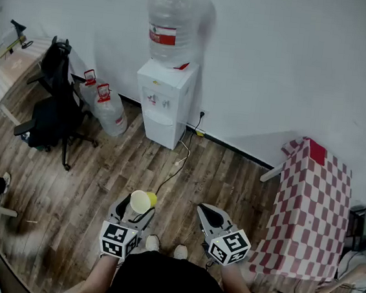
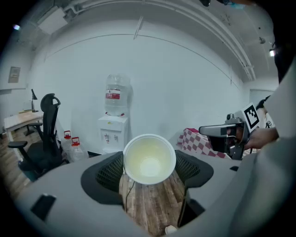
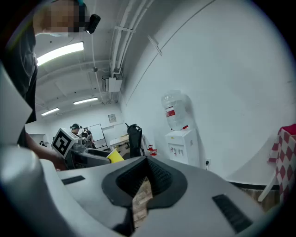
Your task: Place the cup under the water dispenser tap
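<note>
Cup (image 1: 141, 201) lies on its side between the jaws of your left gripper (image 1: 137, 208), which stand wide and press on its sides, with its mouth turned back toward you. Your right gripper (image 1: 207, 211) has its jaws together and holds nothing. The water dispenser (image 1: 164, 105) stands against the wall, well apart from the cup.

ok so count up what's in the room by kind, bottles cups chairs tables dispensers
water dispenser: 1
water bottles: 3, one on the dispenser, two on the floor
cup: 1
office chair: 1
tables: 2, a checked one and a wooden one
total: 8
</note>
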### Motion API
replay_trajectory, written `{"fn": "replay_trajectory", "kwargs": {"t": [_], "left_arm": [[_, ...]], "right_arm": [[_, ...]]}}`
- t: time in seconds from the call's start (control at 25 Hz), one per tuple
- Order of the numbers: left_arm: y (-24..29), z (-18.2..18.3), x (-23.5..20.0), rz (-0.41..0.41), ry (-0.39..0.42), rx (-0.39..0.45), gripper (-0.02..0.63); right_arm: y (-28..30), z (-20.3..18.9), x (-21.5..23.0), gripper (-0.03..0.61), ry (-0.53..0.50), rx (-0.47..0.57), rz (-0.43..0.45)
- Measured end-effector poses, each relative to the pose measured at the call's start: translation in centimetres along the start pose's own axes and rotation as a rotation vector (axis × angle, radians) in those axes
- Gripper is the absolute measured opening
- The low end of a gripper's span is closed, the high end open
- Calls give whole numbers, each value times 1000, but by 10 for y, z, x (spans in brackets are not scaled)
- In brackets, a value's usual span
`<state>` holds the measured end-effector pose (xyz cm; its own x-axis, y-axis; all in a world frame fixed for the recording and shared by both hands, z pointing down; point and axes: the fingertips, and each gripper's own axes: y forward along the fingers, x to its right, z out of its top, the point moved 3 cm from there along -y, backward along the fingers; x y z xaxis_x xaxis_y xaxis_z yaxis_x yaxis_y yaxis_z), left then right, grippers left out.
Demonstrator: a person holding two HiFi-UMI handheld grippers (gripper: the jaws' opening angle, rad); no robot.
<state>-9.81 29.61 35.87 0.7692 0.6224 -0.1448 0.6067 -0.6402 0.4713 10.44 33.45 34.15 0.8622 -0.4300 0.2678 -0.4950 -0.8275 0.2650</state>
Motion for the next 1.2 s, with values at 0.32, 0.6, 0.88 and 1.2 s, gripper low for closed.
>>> {"fn": "replay_trajectory", "kwargs": {"t": [0.32,0.6,0.88,1.2], "left_arm": [[3,10,-21,-15,31,25,359],[-1,9,-44,-5,55,26,359],[-7,-5,-69,35,66,-18,359],[-24,-31,-98,63,36,-62,359]], "right_arm": [[17,2,-11,21,-23,1,-17],[30,4,-25,21,-29,9,-29],[43,-4,-39,22,-28,-11,-49],[58,-9,-54,23,-9,-28,-52]]}}
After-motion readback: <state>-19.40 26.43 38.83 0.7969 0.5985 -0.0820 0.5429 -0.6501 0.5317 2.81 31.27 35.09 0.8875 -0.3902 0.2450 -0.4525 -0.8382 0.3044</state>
